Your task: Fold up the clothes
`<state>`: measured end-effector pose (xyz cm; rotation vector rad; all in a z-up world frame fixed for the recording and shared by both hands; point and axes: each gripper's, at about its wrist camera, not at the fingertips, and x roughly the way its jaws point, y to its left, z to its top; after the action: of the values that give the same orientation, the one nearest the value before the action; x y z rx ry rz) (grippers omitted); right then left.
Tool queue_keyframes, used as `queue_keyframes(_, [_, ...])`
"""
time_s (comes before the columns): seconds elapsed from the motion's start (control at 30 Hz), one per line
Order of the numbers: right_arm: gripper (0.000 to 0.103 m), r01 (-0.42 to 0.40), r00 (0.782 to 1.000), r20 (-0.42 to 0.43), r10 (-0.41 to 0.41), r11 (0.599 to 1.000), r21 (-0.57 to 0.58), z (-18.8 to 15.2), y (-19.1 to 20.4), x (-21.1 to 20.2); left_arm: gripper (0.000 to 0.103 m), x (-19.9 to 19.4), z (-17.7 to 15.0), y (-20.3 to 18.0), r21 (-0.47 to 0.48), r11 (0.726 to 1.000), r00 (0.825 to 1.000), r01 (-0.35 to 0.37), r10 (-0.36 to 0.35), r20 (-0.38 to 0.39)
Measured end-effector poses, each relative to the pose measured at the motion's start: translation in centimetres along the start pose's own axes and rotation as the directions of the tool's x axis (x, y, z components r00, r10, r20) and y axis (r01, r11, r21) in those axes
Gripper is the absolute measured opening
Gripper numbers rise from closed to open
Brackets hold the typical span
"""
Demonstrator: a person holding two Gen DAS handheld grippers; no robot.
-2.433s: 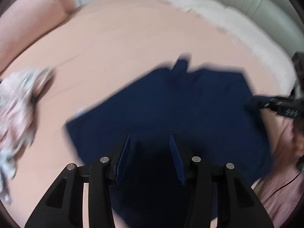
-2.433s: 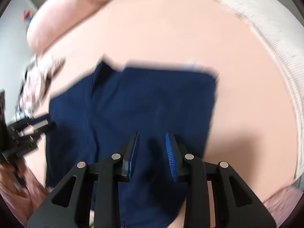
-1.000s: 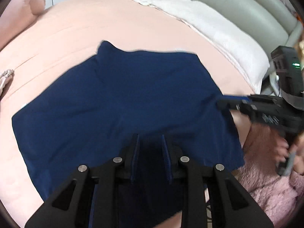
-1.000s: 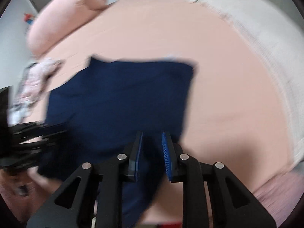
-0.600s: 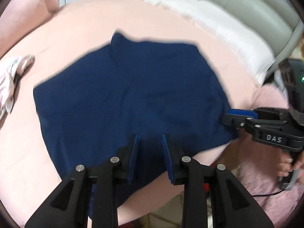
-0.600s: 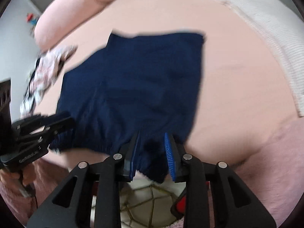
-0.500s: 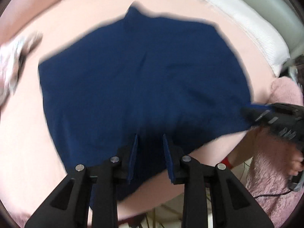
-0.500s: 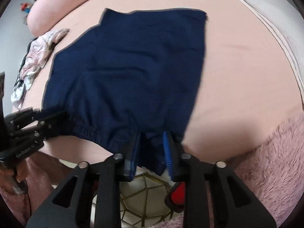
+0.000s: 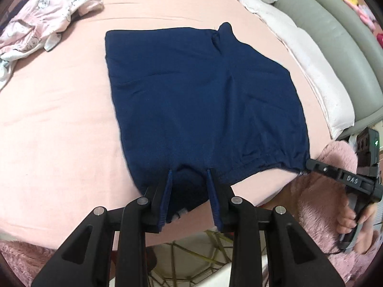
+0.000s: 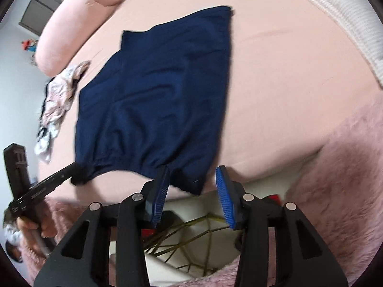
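Navy shorts [image 9: 203,95] lie flat on the pink bed [image 9: 59,119], waistband at the near edge, legs pointing away. My left gripper [image 9: 189,177] is shut on one waistband corner, and bunched cloth fills the gap between its pads. In the right wrist view that left gripper [image 10: 75,173] pinches the same corner of the shorts [image 10: 155,91]. My right gripper [image 10: 192,169] is opening. The other waistband corner hangs between its jaws against the left pad [image 10: 160,191], and the right pad stands clear of it. From the left wrist view the right gripper [image 9: 308,165] sits at that corner.
A crumpled pink printed garment [image 9: 40,21] lies at the far left of the bed. A white blanket [image 9: 311,59] and a grey headboard [image 9: 335,24] run along the right. A pink pillow [image 10: 71,24] is at the far end. Fuzzy pink sleeves [image 10: 347,167] and floor [image 10: 191,234] are below the bed edge.
Both grippers have dragged the shorts toward the near bed edge, so the waistband now hangs at it. The right jaws have spread apart off the waistband corner. The left still grips.
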<state>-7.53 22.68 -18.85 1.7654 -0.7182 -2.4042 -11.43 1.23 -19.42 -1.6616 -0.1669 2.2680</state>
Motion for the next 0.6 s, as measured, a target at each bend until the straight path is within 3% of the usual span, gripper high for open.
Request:
queue_keyframes(0.1, [0.026,0.011,1.0,-0.027,-0.012,0.999,-0.041,-1.8,-1.1,-1.9,0.031,1.1,-1.5,-0.7,0.056,0.993,0.993,-0.108,0.11,-0.034])
queue_keyframes(0.23, [0.016,0.055,0.998,-0.016,-0.057,0.994,-0.091,-2.0,-1.2,-4.1,0.032,0.1,-1.1,-0.7,-0.005,1.0,1.0,-0.018,0.018,0.008])
queue_keyframes(0.33, [0.016,0.09,0.996,0.008,-0.09,0.993,-0.075,-2.1,-2.0,-4.7,0.033,-0.5,-0.9,-0.3,-0.06,0.996,0.996,0.072,-0.069,0.049])
queue_keyframes(0.47, [0.017,0.049,0.998,0.04,-0.048,0.998,-0.031,-1.6,-4.5,-7.0,0.034,0.1,-1.1,-0.2,-0.075,0.994,0.996,0.08,-0.076,0.05])
queue_keyframes(0.53, [0.02,0.003,0.999,0.039,-0.002,1.0,-0.026,-1.3,-3.9,-6.2,0.034,-0.3,-0.7,0.7,-0.083,0.989,0.992,0.119,-0.115,0.052])
queue_keyframes(0.6, [0.035,-0.02,0.999,0.034,0.021,1.0,-0.022,-1.1,-3.5,-5.5,0.034,-1.1,0.1,0.9,-0.089,0.983,0.986,0.162,-0.157,0.06])
